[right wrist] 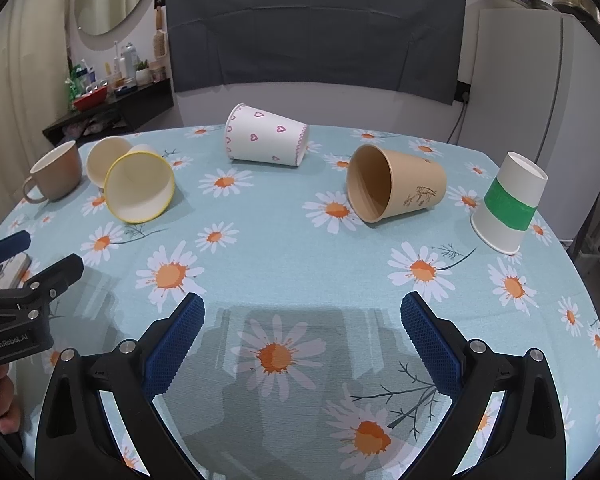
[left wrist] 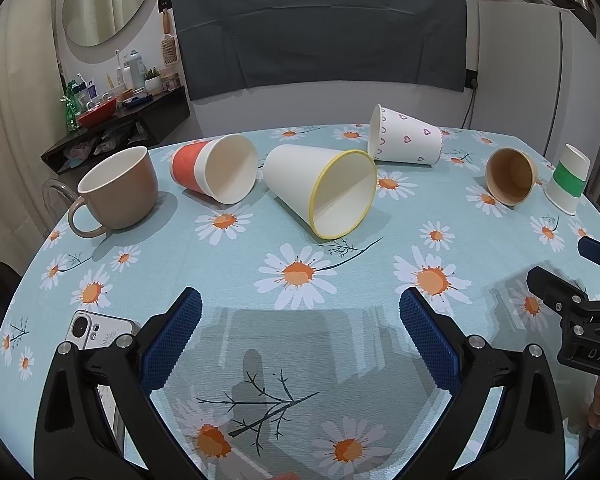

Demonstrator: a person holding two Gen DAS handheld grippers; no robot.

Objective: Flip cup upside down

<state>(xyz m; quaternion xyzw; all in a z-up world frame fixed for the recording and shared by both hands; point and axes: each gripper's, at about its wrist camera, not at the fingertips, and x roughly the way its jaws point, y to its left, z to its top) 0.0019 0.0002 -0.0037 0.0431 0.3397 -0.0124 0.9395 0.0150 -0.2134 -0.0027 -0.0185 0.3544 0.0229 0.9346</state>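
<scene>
Both grippers, left [left wrist: 300, 312] and right [right wrist: 302, 316], hover spread and empty; the brown paper cup [right wrist: 396, 184] lies on its side ahead of the right one, mouth leftward.

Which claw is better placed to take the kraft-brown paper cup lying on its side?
Probably the right claw: the brown cup lies just ahead of it, slightly right. From the left claw it sits far off right. Both are open.
</scene>
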